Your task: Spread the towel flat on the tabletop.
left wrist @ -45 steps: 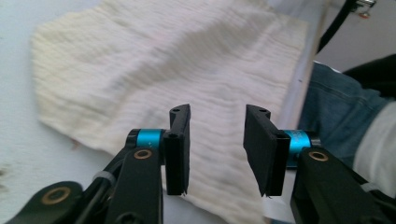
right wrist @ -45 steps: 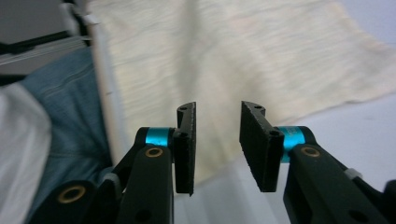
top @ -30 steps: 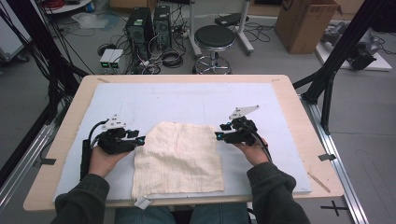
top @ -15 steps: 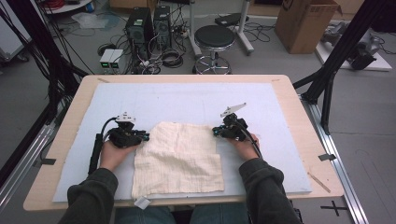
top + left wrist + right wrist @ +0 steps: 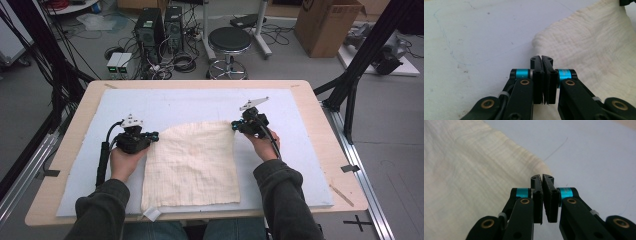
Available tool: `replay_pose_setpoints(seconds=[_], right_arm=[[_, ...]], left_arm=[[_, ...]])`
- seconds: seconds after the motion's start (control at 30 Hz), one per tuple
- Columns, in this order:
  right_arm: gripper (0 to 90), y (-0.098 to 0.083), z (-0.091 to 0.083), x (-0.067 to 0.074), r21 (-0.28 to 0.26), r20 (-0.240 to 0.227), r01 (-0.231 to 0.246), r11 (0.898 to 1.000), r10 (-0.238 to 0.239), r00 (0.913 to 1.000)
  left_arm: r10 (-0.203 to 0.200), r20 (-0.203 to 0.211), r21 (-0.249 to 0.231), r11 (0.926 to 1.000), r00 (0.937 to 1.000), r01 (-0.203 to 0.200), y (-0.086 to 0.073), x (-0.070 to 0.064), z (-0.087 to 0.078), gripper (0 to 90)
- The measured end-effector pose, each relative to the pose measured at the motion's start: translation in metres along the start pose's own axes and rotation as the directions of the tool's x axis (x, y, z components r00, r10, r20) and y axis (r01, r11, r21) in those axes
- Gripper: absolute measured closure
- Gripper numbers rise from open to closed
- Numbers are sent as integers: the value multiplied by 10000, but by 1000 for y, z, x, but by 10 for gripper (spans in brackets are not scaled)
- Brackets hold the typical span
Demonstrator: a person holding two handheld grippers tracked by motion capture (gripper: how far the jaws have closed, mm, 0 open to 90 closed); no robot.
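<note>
Jaws: both grippers clamped on cloth [image 5: 192,162] far corners | cloth: cream, crinkled, flat on blue mat [image 5: 165,107]

Rough, matt woven cloth [image 5: 192,162]

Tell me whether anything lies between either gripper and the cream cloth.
Nothing visible does. The left gripper sits at the cloth's far left corner and the right gripper at its far right corner, both with jaws closed, on the blue mat.
</note>
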State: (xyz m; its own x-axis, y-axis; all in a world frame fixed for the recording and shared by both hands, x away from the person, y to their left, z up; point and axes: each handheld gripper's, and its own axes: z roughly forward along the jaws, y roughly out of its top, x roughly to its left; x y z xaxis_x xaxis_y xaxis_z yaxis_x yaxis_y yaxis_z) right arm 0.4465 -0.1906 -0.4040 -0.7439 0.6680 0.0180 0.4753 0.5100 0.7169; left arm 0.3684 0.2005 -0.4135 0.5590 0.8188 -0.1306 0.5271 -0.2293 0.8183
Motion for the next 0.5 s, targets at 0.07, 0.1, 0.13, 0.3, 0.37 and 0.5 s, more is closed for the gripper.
replay_pose_setpoints(seconds=[0.07,0.1,0.13,0.3,0.37,0.5], right_arm=[[868,-3,3,0,216,-110,-51,9998,54,9999],[868,-3,4,0,291,-116,23,9996,-20,9999],[868,-4,3,0,371,-153,7,9993,-1,9999],[868,-4,-1,4,514,-173,247,9984,-239,9996],[868,-6,-2,5,628,-224,258,9977,-244,9995],[867,-7,-1,10,845,-245,438,9955,-419,9988]], left_arm=[[473,272,298,9984,9985,-481,-1,-9,1,874],[602,527,382,9973,9968,-622,-2,-14,2,874],[763,798,488,9956,9939,-804,-3,-20,2,874],[1513,2406,1244,9748,9588,-1851,-7,-48,12,860],[1726,3047,1533,9617,9367,-2271,-7,-56,16,795],[1711,3191,1034,9714,9321,-2137,-2,-58,12,694]])
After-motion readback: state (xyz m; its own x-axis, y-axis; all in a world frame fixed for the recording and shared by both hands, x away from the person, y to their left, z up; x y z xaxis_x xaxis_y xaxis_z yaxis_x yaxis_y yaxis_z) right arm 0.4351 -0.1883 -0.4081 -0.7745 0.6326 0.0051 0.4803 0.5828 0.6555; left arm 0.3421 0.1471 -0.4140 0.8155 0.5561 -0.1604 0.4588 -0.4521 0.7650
